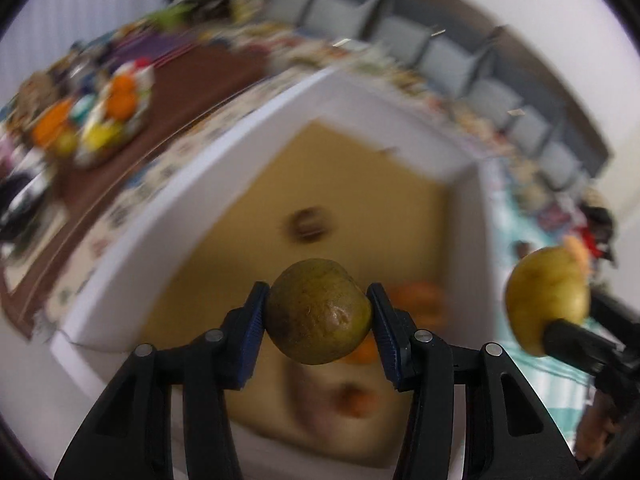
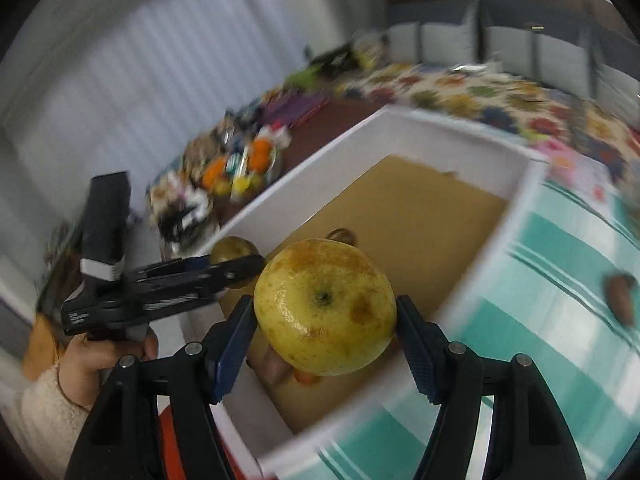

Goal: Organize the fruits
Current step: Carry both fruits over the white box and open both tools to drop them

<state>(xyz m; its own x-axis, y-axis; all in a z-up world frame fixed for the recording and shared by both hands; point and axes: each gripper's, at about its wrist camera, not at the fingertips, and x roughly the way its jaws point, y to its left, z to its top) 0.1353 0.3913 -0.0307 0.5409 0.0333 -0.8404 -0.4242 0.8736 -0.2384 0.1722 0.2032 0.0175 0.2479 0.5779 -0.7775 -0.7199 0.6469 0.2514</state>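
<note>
Left gripper (image 1: 318, 320) clamping brownish-green fruit (image 1: 318, 312) above white box (image 1: 180, 184); right gripper (image 2: 326, 320) clamping yellow apple (image 2: 326, 306) (view blurred). I judge: carrying step; next, lower into box, release both.

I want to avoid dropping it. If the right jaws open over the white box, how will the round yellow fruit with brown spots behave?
The round yellow fruit with brown spots will probably roll, since nothing on it looks flat. It seems firm: the jaws leave no visible dent. The white box has raised walls that should stop it.
</note>
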